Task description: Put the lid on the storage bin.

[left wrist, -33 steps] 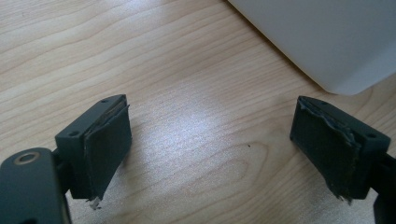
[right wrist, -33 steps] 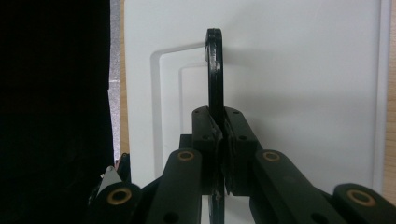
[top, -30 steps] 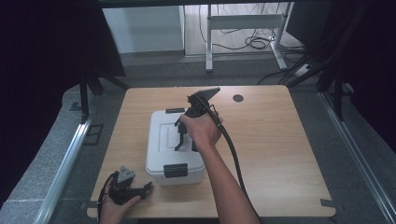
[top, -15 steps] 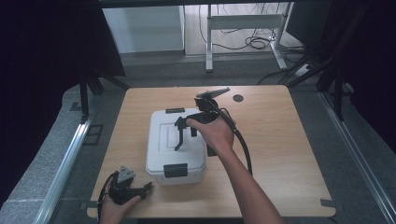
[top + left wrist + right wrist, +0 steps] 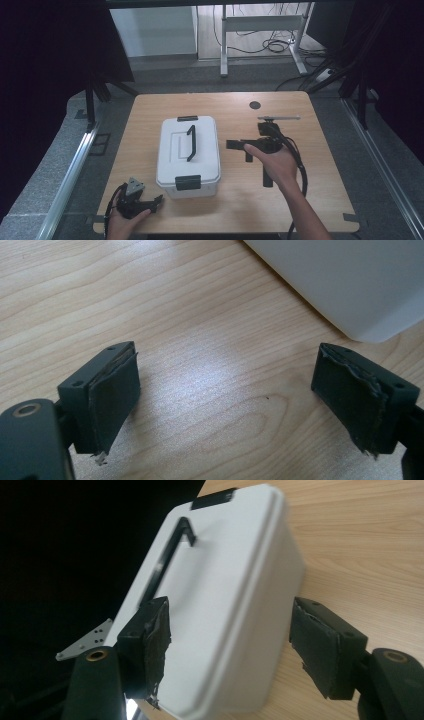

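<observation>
a: left gripper (image 5: 159, 202) is seen at the near left corner of the table (image 5: 330, 125), held in the left hand (image 5: 122, 220). it is pointed toward the box, just beside its near left corner.
b: jaw state there?
a: jaws are set wide apart; only bare wood grain is seen between the pads (image 5: 117, 395) in the left gripper view. a rounded corner of the white box (image 5: 350, 285) is seen beyond the farther jaw, not touched.
b: box position?
a: the white box (image 5: 189, 150) is placed left of the table's centre, resting flat. the lid is on, a black handle (image 5: 190, 142) is laid flat along the top, and a black latch (image 5: 188, 182) is noted on the near end.
b: right side?
a: right gripper (image 5: 240, 150) is held in the right hand (image 5: 275, 162) to the right of the box, clear of it, pointed leftward. its jaws have just been opening and are now spread wide, nothing between them. in the right gripper view the box (image 5: 225, 605) is framed beyond the pads, blurred.
</observation>
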The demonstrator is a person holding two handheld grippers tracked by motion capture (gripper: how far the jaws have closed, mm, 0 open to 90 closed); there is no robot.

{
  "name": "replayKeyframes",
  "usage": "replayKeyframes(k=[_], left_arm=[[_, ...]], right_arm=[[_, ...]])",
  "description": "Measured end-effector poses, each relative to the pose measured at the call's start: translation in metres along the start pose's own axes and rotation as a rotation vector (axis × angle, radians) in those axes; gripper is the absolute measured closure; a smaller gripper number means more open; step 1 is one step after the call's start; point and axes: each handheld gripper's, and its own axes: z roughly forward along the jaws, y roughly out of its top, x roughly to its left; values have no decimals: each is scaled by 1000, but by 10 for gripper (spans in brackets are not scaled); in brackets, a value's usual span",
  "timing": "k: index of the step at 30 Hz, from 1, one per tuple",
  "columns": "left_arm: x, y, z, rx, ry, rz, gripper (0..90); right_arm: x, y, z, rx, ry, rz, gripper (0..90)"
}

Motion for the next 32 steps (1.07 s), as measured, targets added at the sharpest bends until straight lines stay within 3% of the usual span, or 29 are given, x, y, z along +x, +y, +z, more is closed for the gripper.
replayKeyframes(k=[7, 11, 15, 21, 32], left_arm=[[0, 0, 0, -3, 0, -2, 119], [0, 0, 0, -4, 0, -1, 119], [0, 0, 1, -4, 0, -2, 119], [1, 1, 1, -3, 0, -2, 120], [3, 1, 1, -3, -1, 0, 121]], right_arm=[[-44, -33, -31, -69, -6, 26, 324], [-65, -53, -36, -88, -11, 33, 324], [-81, -68, -36, -75, -35, 24, 324], [-97, -80, -33, -44, -45, 20, 325], [-102, -84, -31, -36, -38, 37, 324]])
